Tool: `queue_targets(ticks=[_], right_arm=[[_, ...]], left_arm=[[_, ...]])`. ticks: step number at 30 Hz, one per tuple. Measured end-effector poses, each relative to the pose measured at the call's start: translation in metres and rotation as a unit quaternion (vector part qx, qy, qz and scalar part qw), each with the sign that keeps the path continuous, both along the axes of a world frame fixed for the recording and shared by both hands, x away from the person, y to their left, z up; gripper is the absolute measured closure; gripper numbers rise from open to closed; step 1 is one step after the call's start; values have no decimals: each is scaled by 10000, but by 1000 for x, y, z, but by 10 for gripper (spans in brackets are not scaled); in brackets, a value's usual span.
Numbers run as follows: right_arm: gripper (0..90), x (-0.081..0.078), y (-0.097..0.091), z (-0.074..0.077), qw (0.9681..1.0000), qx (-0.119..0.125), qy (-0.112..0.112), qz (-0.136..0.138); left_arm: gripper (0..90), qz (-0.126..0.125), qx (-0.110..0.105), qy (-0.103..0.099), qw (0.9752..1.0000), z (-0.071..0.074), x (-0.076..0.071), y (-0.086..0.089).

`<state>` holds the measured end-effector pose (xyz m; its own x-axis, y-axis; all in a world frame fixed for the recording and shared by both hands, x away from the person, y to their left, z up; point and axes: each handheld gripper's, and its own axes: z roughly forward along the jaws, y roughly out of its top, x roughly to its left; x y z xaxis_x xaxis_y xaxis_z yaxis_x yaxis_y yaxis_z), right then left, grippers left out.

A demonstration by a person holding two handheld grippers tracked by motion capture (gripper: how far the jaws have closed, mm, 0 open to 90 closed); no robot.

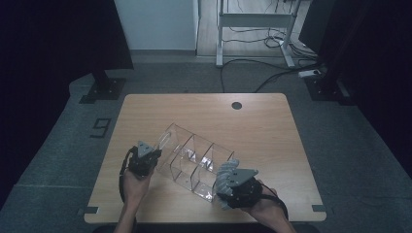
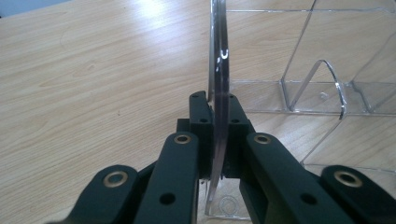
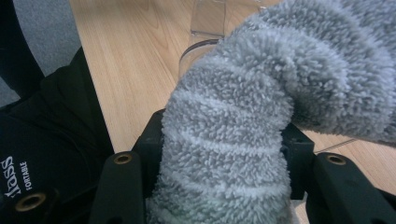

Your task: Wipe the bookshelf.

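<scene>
A clear acrylic organizer [image 1: 192, 158] with several compartments lies slanted on the wooden table [image 1: 252, 126]. My left gripper [image 1: 148, 158] is at its left end, shut on the end wall. In the left gripper view the thin clear wall [image 2: 219, 70] stands edge-on between the two jaws of my left gripper [image 2: 218, 112], which press on it from both sides. My right gripper [image 1: 232, 174] is at the organizer's near right end, shut on a fluffy grey cloth [image 1: 226, 174]. The grey cloth [image 3: 243, 116] bulges up between the jaws of my right gripper [image 3: 224, 135] and bends over toward the organizer's rim.
A round cable hole [image 1: 236, 105] sits near the table's far edge. A dark sleeve [image 3: 51, 140] lies close on the left of the right gripper view. Beyond the table are a white desk frame [image 1: 255, 22], floor cables and dark panels on both sides.
</scene>
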<state>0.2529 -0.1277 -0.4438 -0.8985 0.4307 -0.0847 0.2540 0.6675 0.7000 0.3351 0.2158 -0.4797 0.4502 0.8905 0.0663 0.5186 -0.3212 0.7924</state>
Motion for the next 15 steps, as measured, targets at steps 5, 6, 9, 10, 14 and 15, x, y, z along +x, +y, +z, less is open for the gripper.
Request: queue_targets(ticks=[5,6,9,10,14,15], right_arm=[[481,-3,2,1,10000,-47,-40,2],[482,-3,2,1,10000,-63,-37,3],[483,-3,2,1,10000,-70,-16,-1],[483,-4,2,1,10000,-68,-9,1],[486,-5,2,1,9999,-105,8,21],[487,-6,2,1,9999,-116,29,31]], left_arm=[[863,-2,-8,18,10000,0,0,0],[863,-3,-12,22,10000,0,0,0],[863,-2,-22,30,10000,0,0,1],[863,-3,-22,32,10000,0,0,1],[863,-20,-33,49,10000,0,0,2],[863,-22,-37,56,10000,0,0,2]])
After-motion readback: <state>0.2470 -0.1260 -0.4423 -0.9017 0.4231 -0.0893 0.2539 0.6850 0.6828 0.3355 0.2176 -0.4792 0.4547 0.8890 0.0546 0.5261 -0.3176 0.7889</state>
